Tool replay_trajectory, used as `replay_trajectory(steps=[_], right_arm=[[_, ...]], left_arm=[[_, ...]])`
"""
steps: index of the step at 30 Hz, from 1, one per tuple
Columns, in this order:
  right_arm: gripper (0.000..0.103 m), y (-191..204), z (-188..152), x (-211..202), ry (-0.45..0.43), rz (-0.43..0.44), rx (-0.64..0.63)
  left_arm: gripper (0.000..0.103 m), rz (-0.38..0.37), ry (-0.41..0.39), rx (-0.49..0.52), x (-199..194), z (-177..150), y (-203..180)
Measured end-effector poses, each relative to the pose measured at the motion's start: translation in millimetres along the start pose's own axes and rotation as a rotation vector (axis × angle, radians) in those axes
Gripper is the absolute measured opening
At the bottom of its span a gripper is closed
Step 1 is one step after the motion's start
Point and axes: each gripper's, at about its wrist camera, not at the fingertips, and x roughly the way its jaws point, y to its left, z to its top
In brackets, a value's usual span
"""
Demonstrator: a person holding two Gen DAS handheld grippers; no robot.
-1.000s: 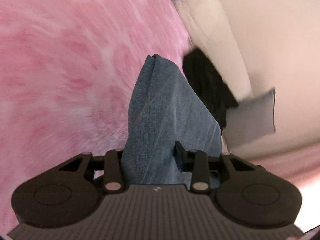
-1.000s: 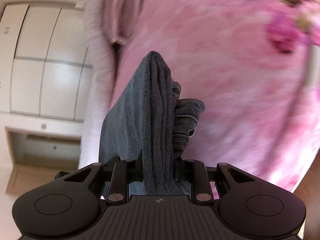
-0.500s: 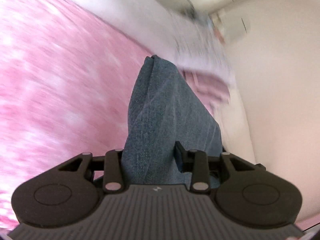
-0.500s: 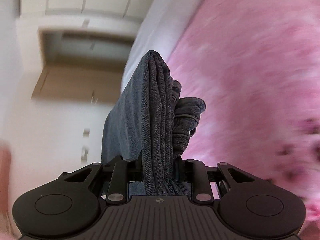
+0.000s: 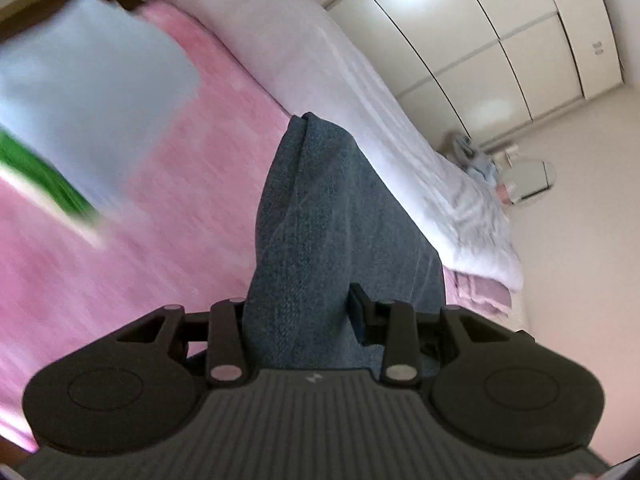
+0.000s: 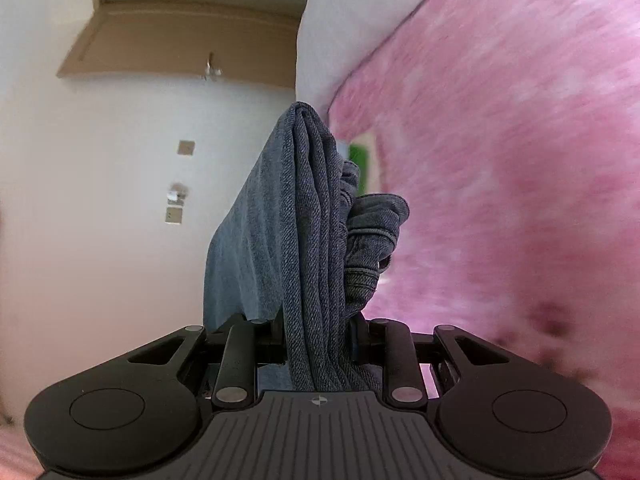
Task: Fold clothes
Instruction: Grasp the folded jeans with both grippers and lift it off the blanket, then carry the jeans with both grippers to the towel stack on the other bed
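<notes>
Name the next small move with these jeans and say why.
Probably carry the jeans down onto the pink blanket. The left gripper and the right gripper each clamp bunched denim above the bed, so nothing lies flat to fold yet.

Bedroom in a home. I'm over a bed with a fuzzy pink blanket (image 5: 168,184) and white quilt (image 5: 360,92). Cream floor-to-ceiling wardrobe doors (image 5: 500,40) along one wall, brown wooden door (image 6: 180,32) with handle, white wall with switches.
</notes>
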Motion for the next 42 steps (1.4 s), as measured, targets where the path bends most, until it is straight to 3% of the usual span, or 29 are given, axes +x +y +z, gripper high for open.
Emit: replay_trajectory(steps=[5, 9, 11, 16, 22, 25, 26, 29, 33, 35, 39, 42], right_arm=[[0.025, 53, 22, 134, -0.009, 0.003, -0.001], [0.025, 85, 51, 213, -0.029, -0.001, -0.013], [0.025, 90, 62, 244, -0.040, 0.003, -0.013], [0.025, 85, 101, 297, -0.068, -0.027, 0.010], [0.026, 46, 115, 324, -0.075, -0.124, 0.081], [0.033, 37, 113, 333, -0.081, -0.207, 0.062], [0.037, 33, 115, 339, -0.083, -0.252, 0.040], [0.041, 41, 114, 337, -0.092, -0.313, -0.002], [0.042, 77, 111, 304, -0.184, -0.451, -0.173], [0.042, 99, 110, 294, -0.257, -0.562, -0.318], [0.034, 135, 102, 316, -0.286, -0.646, -0.673], [0.024, 130, 99, 349, -0.228, -0.648, -0.823]], left_arm=[[0.032, 0.009, -0.022, 0.016, -41, 120, 70], [0.032, 0.010, -0.023, 0.027, -41, 208, 101], [0.033, 0.009, -0.023, 0.043, -35, 240, 113], [0.033, -0.004, 0.013, 0.044, -4, 276, 155], [0.033, -0.010, 0.097, 0.010, 46, 248, 190], [0.039, 0.028, 0.121, 0.020, 67, 235, 213], [0.045, 0.045, 0.124, 0.004, 70, 233, 220], [0.044, 0.055, 0.065, -0.043, 54, 236, 227], [0.038, 0.212, -0.126, -0.058, -3, 249, 214], [0.033, 0.251, -0.171, 0.023, -15, 253, 189], [0.026, 0.253, -0.171, 0.248, 17, 243, 134], [0.022, 0.314, -0.174, 0.363, 57, 231, 116]])
